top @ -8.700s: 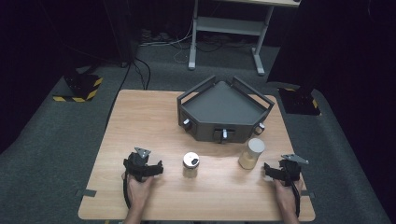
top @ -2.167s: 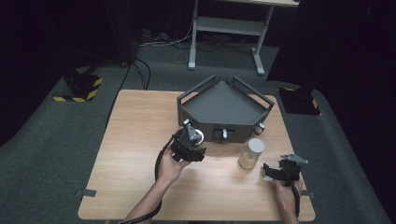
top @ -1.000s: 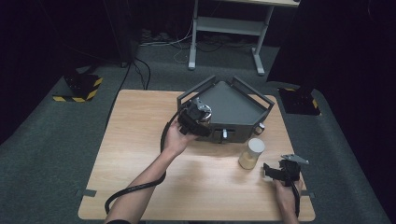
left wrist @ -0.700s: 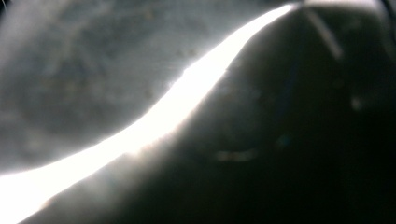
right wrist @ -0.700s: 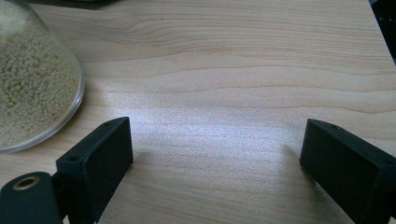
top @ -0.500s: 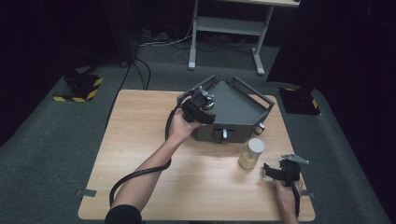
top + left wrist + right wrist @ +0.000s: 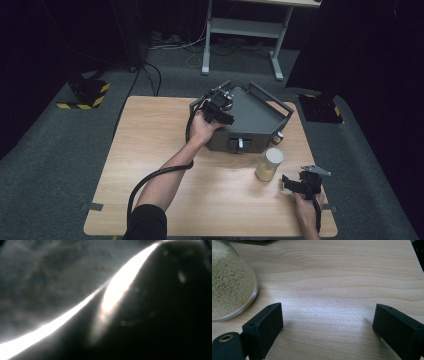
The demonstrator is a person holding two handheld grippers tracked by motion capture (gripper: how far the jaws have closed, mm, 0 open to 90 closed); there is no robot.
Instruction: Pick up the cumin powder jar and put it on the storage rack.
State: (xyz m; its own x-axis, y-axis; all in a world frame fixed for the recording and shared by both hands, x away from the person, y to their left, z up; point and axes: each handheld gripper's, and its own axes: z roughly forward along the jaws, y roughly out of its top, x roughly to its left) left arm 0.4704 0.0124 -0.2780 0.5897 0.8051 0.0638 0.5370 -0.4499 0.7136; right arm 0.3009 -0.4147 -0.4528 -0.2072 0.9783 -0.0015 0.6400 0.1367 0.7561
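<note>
Small jar [image 7: 226, 96] | clamped in the left gripper [image 7: 220, 107], above the dark tray's [image 7: 260, 117] left rim | right gripper [image 7: 295, 184], jaws wide and empty, rests on the table [image 7: 150, 135] beside the grain-filled jar [image 7: 269, 164], near the tray's front.

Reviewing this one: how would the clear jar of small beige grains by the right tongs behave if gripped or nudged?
The jar stands upright and taller than wide, so a high nudge might tip it, and on its round side it would probably roll. Its clear wall looks smooth and glossy, likely slippery and perhaps breakable. It appears packed with grains, so probably hefty for its size.
</note>
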